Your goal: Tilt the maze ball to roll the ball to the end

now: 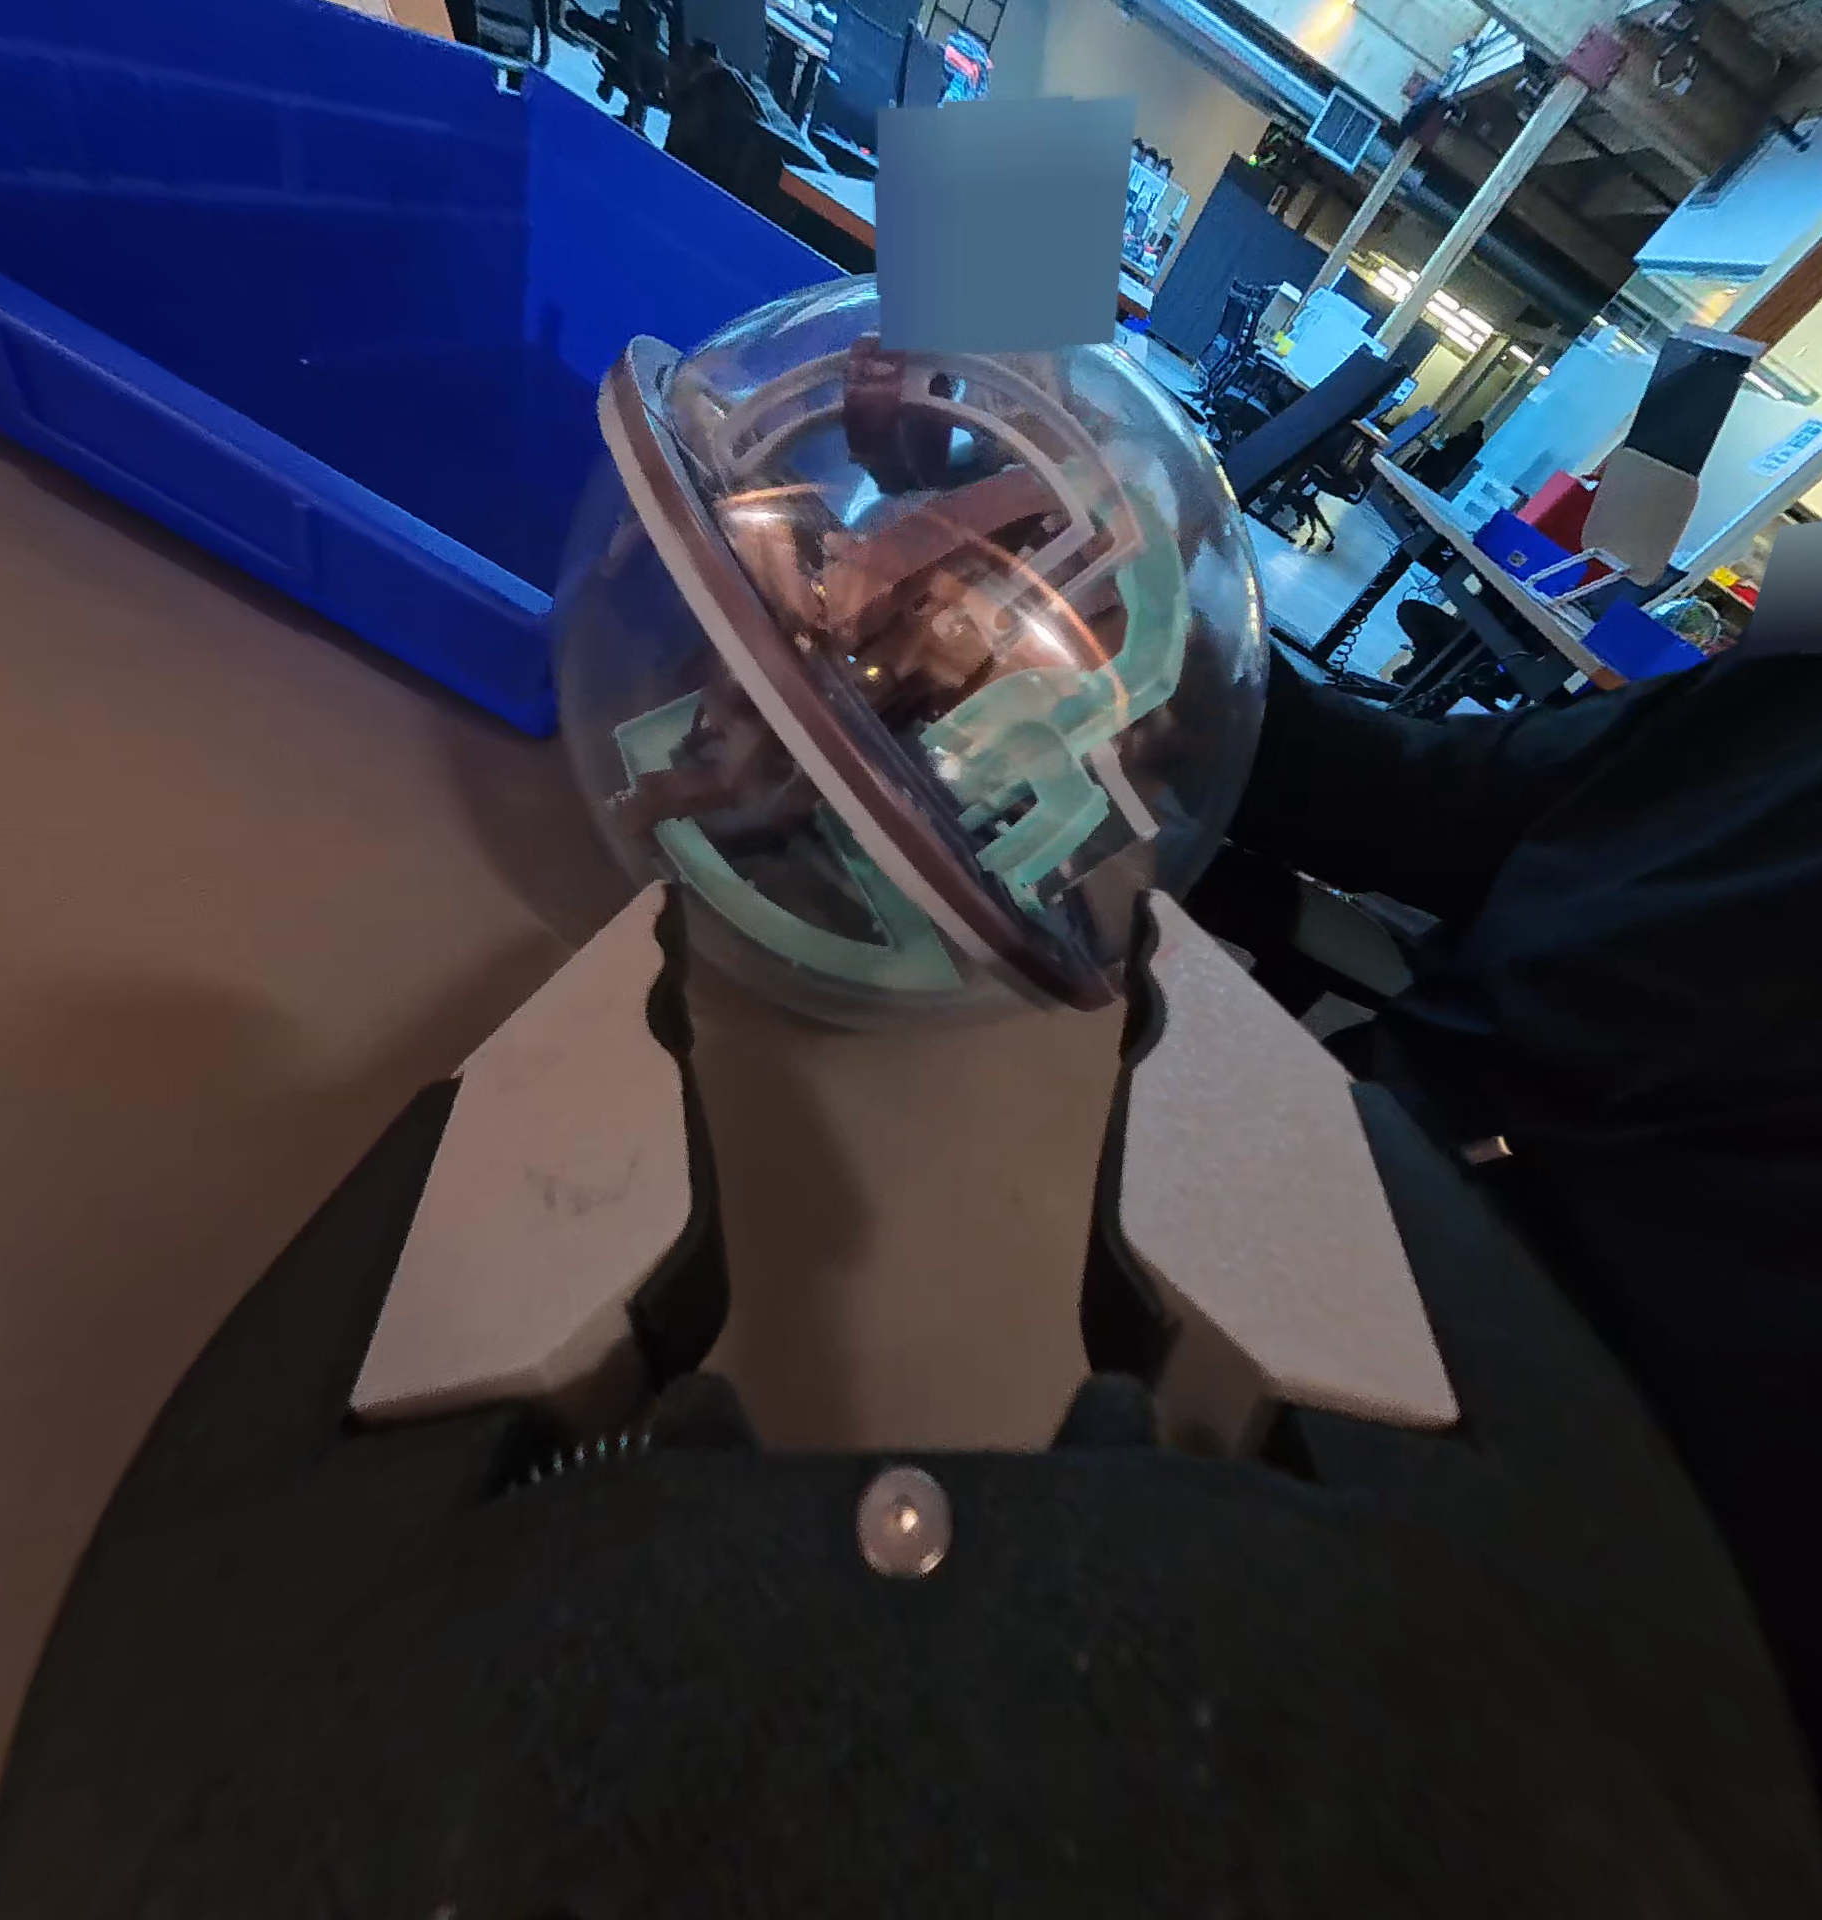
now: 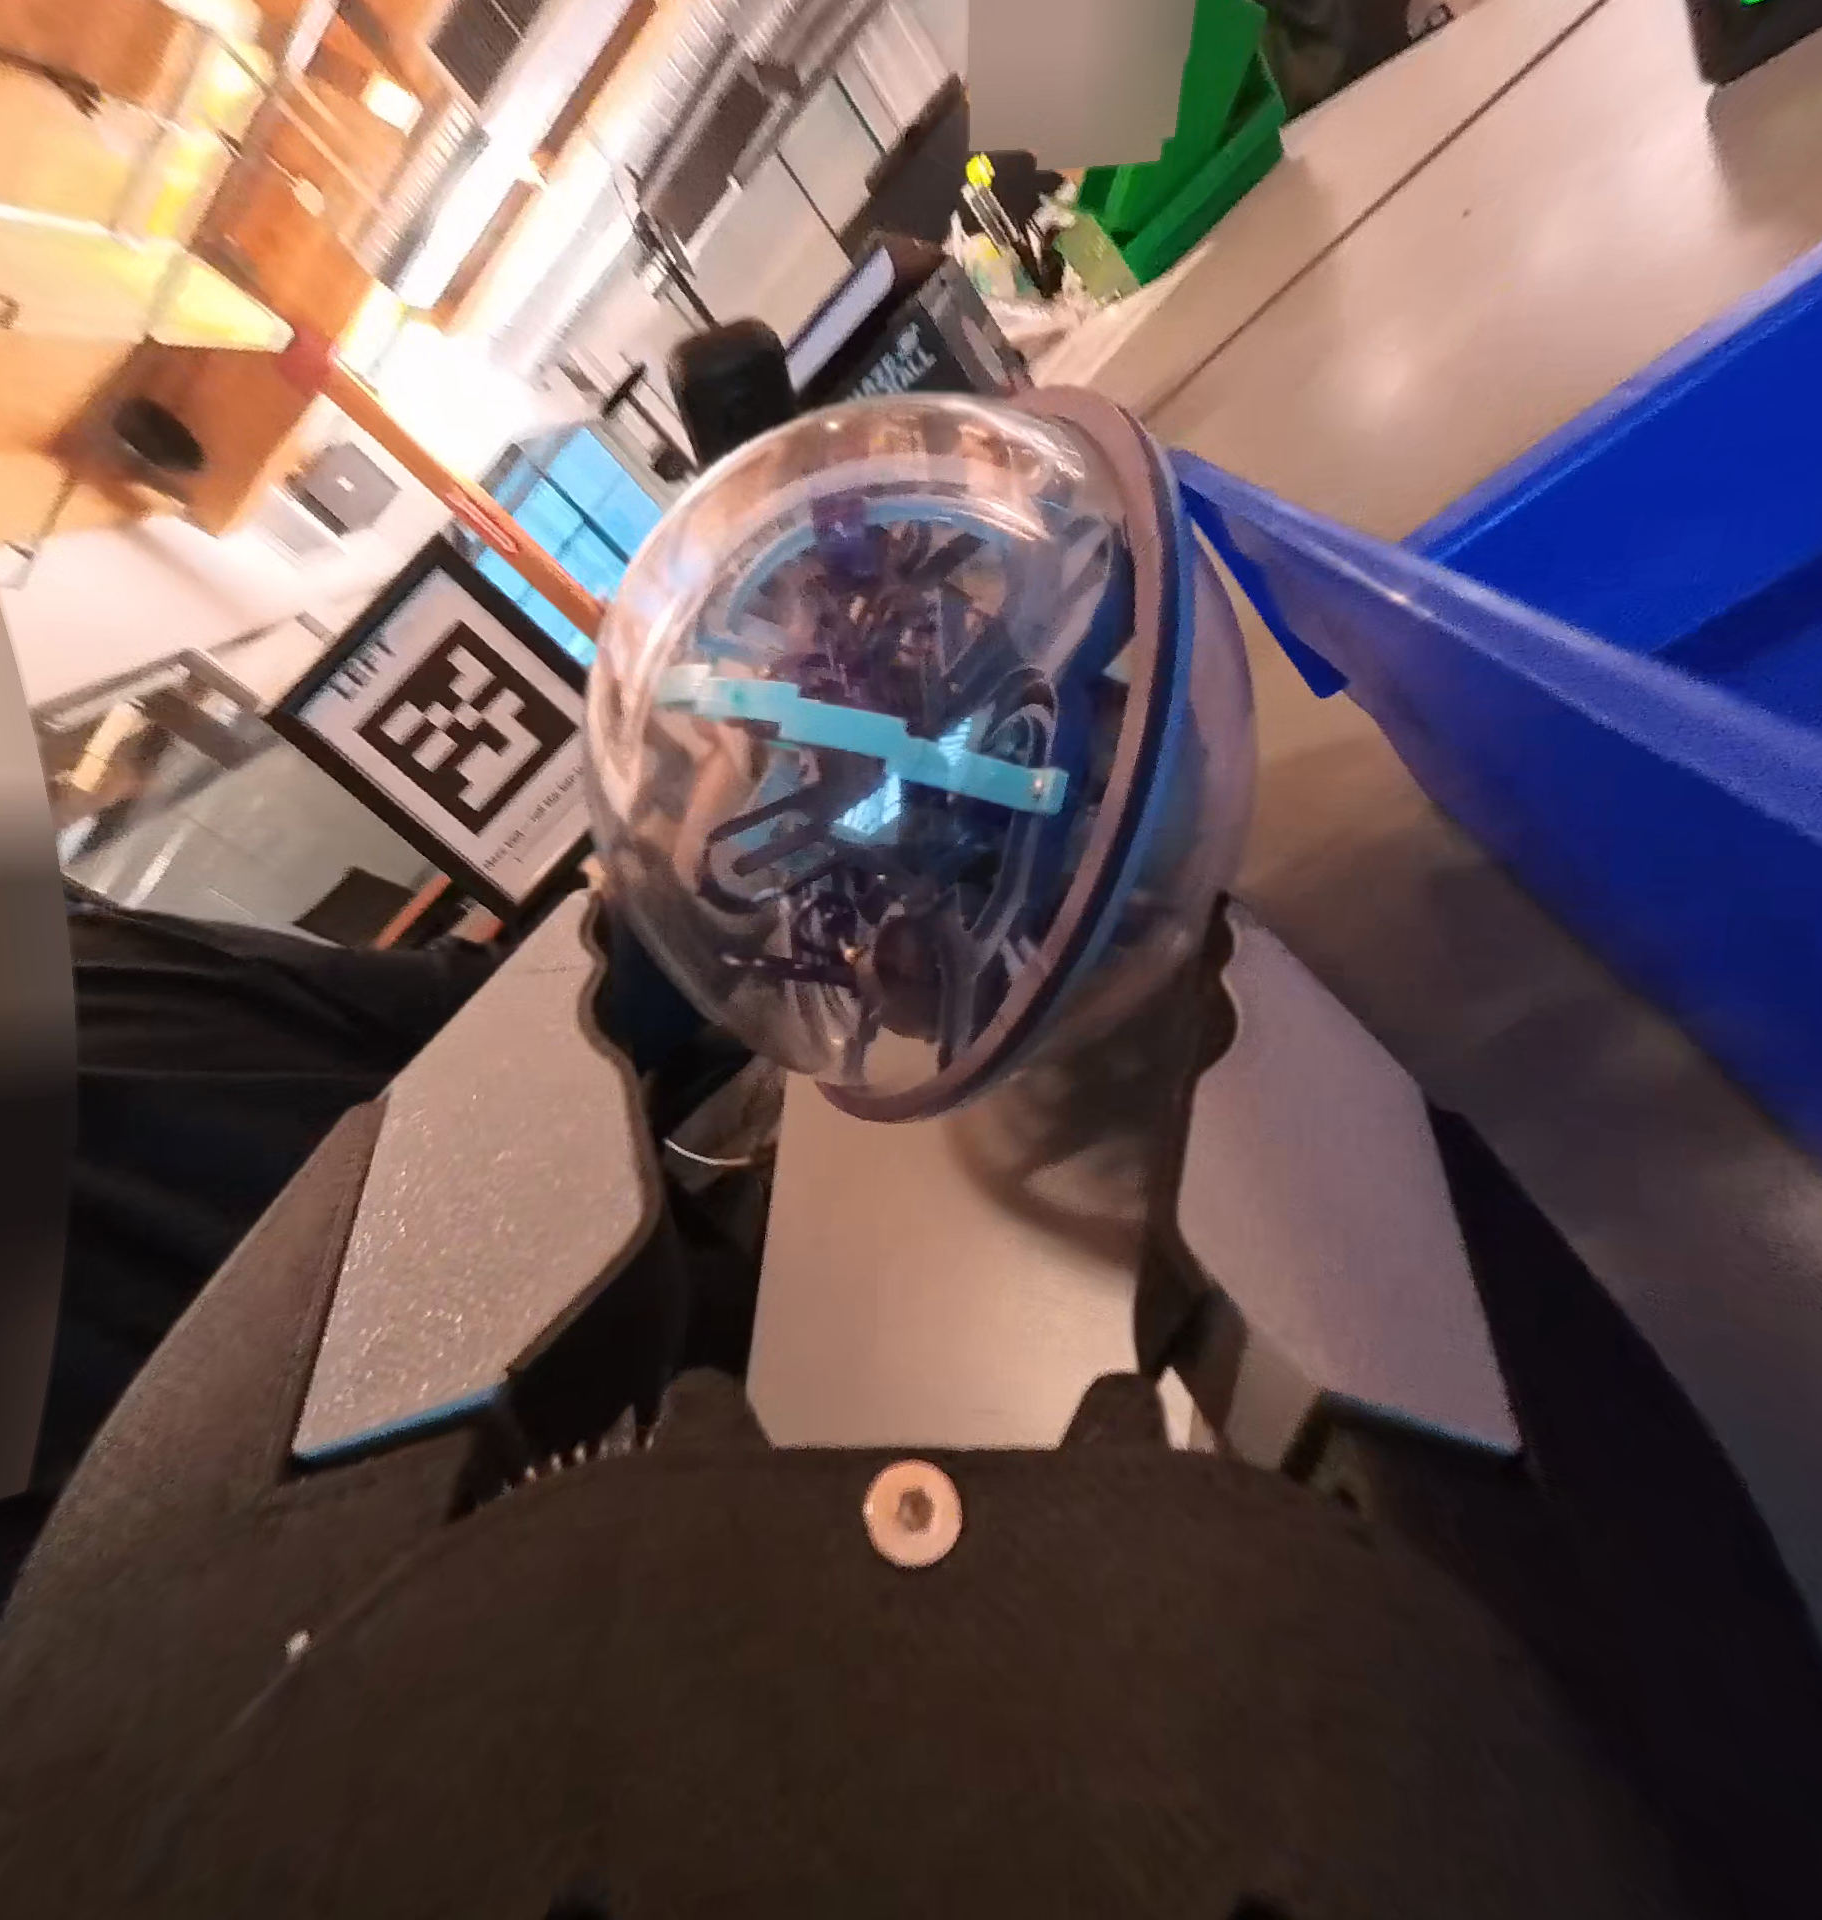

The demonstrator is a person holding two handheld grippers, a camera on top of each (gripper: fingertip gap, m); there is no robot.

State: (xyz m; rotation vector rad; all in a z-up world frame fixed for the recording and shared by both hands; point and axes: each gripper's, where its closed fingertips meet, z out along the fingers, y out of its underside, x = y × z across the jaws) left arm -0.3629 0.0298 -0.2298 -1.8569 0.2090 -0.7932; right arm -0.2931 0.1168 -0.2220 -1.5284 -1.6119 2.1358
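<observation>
The maze ball (image 1: 907,665) is a clear sphere with green, brown and white tracks inside and a dark ring around its middle. It sits tilted at the tips of my left gripper (image 1: 907,925), and both fingertips (image 1: 668,935) press on its near lower sides. In the right wrist view the same maze ball (image 2: 886,748) shows a light blue track. My right gripper (image 2: 907,935) has both fingertips (image 2: 1224,956) against its lower sides. I cannot make out the small ball inside.
A large blue bin (image 1: 263,364) stands on the beige table (image 1: 159,935) just behind the ball; it also shows in the right wrist view (image 2: 1613,727). A person's dark sleeve (image 1: 1561,831) lies to the right. A black-and-white marker card (image 2: 450,727) and a green bin (image 2: 1187,135) sit behind.
</observation>
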